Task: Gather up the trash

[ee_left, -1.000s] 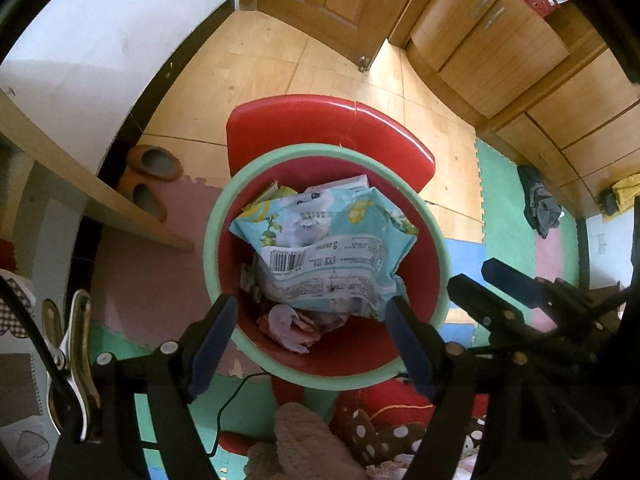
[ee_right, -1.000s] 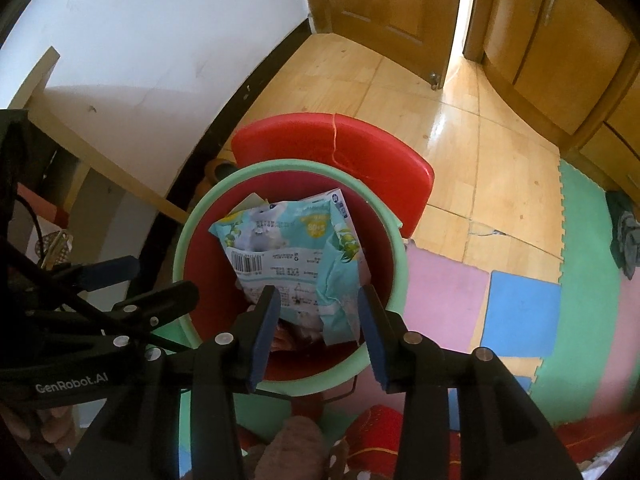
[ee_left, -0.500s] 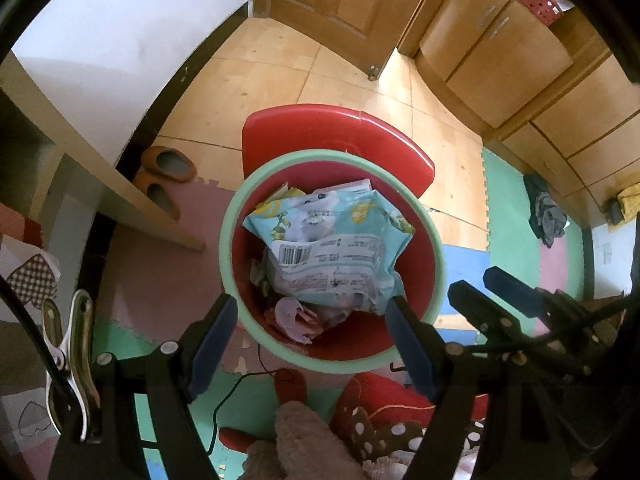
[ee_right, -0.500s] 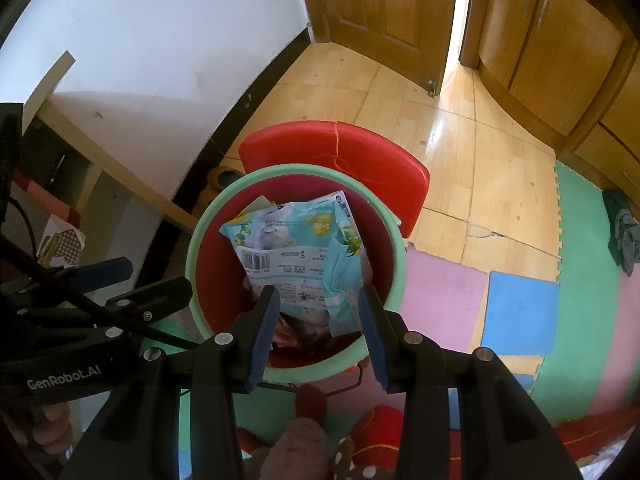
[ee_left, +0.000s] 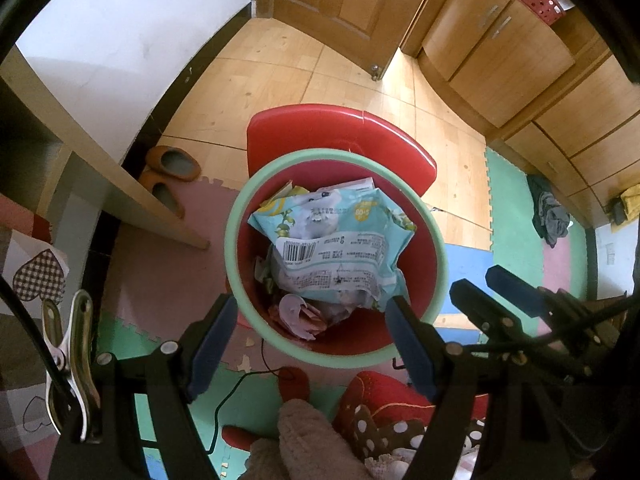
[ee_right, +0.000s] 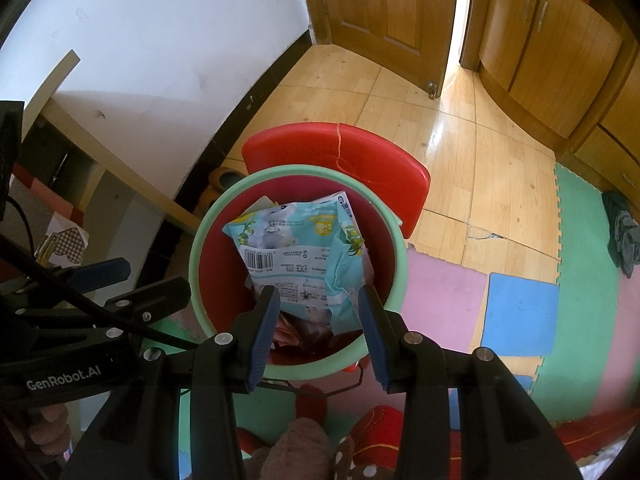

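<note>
The crumpled wipes packet [ee_left: 336,248] lies in the red bin [ee_left: 434,216], at 12 o'clock from both empty, spread grippers [ee_left: 308,340] [ee_right: 318,322]; it looks light, soft and slippery, best pinched at a folded edge.

Left gripper [ee_left: 308,344] held wide open above bin [ee_left: 436,240]
A crumpled wipes packet [ee_left: 332,240] is contained in the bin, untouched by the fingers [ee_left: 210,344]

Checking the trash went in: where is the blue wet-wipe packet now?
In both wrist views the wet-wipe packet lies crumpled inside the red bin.
</note>
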